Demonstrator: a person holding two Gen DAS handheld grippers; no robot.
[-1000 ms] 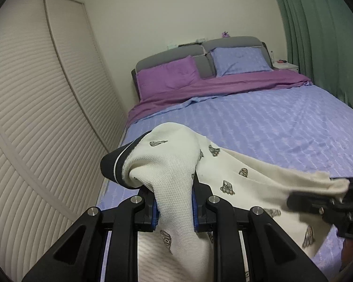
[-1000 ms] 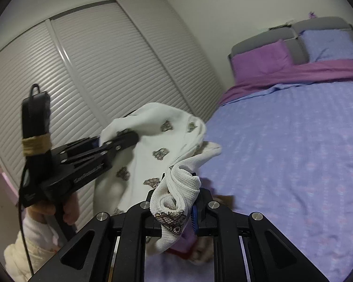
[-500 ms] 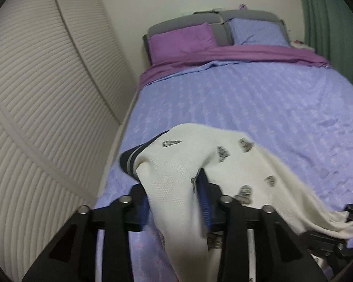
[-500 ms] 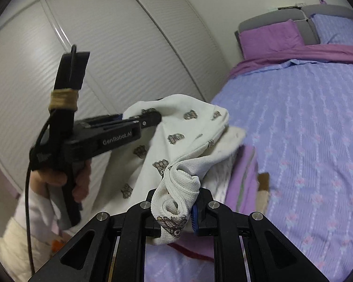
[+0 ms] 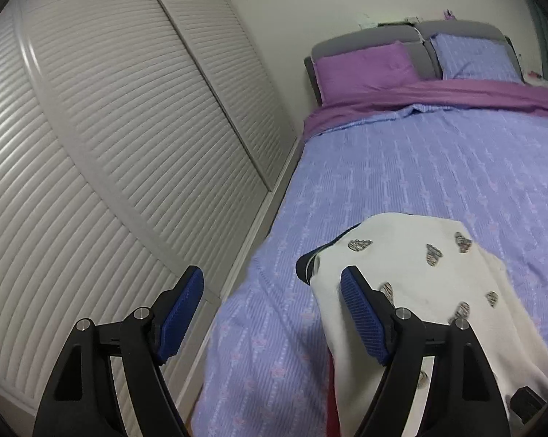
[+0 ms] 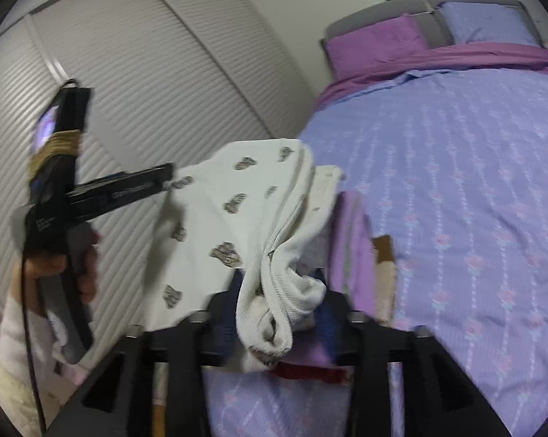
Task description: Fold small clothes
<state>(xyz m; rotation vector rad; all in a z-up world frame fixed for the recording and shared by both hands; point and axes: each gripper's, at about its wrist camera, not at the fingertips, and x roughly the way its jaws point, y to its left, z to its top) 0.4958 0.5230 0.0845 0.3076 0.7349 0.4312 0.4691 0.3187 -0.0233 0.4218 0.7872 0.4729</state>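
— It's a bedroom: a wide bed [image 5: 438, 167] under a lilac patterned cover, a purple pillow [image 5: 365, 69] and a lilac one [image 5: 474, 58] against the grey headboard, and a louvred white wardrobe [image 5: 110, 145] along the left wall.

— And the clothes?

— A small cream garment [image 5: 430, 280] printed with little dark motifs, with a dark striped band at one edge. It lies at the near edge of the bed, on top of a pile of other folded things [image 6: 350, 233]: purple, white, a bit of red underneath.

— Who has hold of it?

— The right gripper [image 6: 274, 313]. Its jaws are clamped on a bunched, twisted end of the cloth, which bulges up between them. The left gripper [image 5: 272, 309] has its jaws wide apart, blue pads [image 5: 183, 306] showing, nothing between them. Its right finger sits just beside the cream cloth's left edge; whether it touches, I can't tell. From the right-hand camera you see that gripper from the side, nose at the garment's far corner, in the person's hand [image 6: 70, 266].

— So how far along is it?

— I'd say this piece is mostly done. It looks doubled over and set on the stack, so the fold itself seems made. What's left, I'd guess, is for the right side to let go of its bunched end and flatten it, because that wad won't lie neat as it is.

— More garments after this?

— None unfolded that I can see.
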